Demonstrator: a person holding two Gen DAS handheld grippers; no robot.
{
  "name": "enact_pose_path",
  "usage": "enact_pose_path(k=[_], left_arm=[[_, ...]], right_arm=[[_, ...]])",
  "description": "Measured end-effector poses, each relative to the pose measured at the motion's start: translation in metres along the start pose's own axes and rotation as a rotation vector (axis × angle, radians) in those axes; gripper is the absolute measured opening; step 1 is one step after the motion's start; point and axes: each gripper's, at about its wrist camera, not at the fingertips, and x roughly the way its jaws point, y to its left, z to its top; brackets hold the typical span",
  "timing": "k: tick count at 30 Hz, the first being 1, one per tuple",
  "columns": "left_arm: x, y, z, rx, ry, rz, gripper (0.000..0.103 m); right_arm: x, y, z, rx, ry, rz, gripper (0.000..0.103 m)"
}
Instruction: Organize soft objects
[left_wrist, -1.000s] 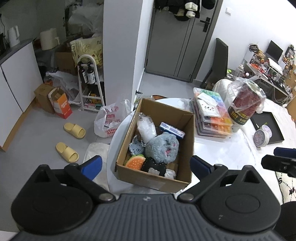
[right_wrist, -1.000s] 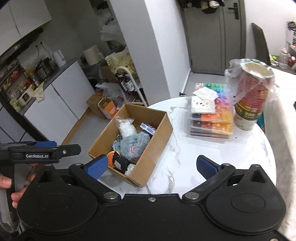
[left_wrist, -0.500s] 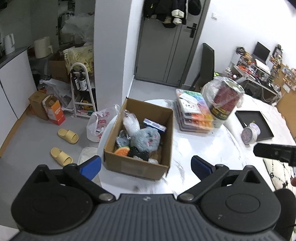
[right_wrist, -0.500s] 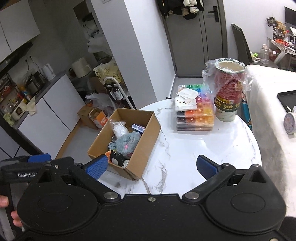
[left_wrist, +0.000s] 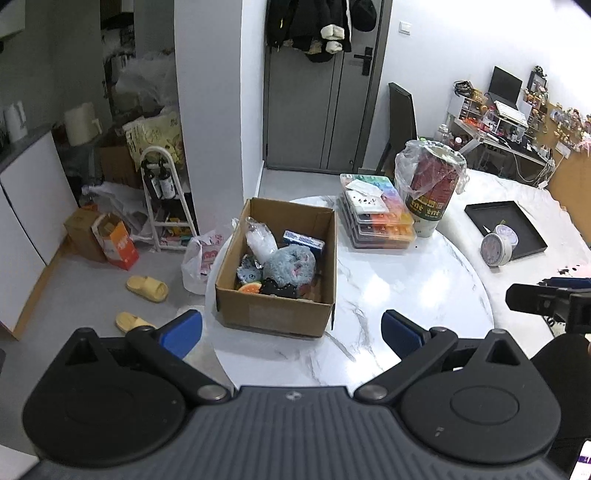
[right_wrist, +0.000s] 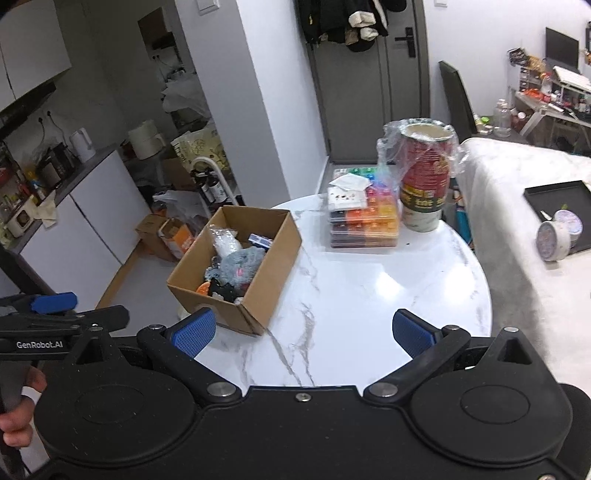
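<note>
Your left gripper is spread wide and holds nothing; your right gripper is the same, jaws far apart and empty; both hang near you, well short of the cardboard box. The soft things sit inside that box on the left of the white table: a grey plush toy, a crinkly clear bag, a small orange piece and a black one, all packed touching. Because they are tangled together, I judge a careless pinch could lift two at once, or snag the bag and tear it; the box sits close to the table's left edge, so a sideways nudge might push it off. Mind the tall wrapped cup and the stacked colourful trays at the far side; a wide swing could topple the cup.
</note>
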Motion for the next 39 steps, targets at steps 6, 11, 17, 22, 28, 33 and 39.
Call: enact_pose_path(k=[6, 11, 17, 22, 28, 33, 39], left_arm=[[-0.016, -0.003, -0.001, 0.01, -0.027, -0.002, 0.102], [-0.028, -0.006, 0.001, 0.006, -0.048, -0.006, 0.102], [-0.036, -0.008, 0.004, -0.001, -0.066, -0.008, 0.102], [-0.032, -0.007, 0.002, -0.009, -0.054, -0.005, 0.102], [-0.033, -0.004, 0.0, -0.019, -0.048, -0.003, 0.102], [-0.034, -0.002, -0.001, -0.022, -0.053, -0.005, 0.102], [-0.034, 0.0, -0.001, -0.026, -0.052, -0.006, 0.102]], right_arm=[[-0.017, -0.004, -0.004, 0.03, -0.02, -0.02, 0.103], [-0.027, -0.006, -0.005, 0.053, -0.036, -0.038, 0.103], [-0.032, -0.003, -0.005, 0.05, -0.041, -0.042, 0.103], [-0.033, -0.001, -0.005, 0.042, -0.044, -0.036, 0.103], [-0.032, 0.001, -0.004, 0.038, -0.046, -0.036, 0.103], [-0.032, 0.003, -0.007, 0.034, -0.036, -0.038, 0.103], [-0.032, 0.005, -0.008, 0.031, -0.03, -0.033, 0.103]])
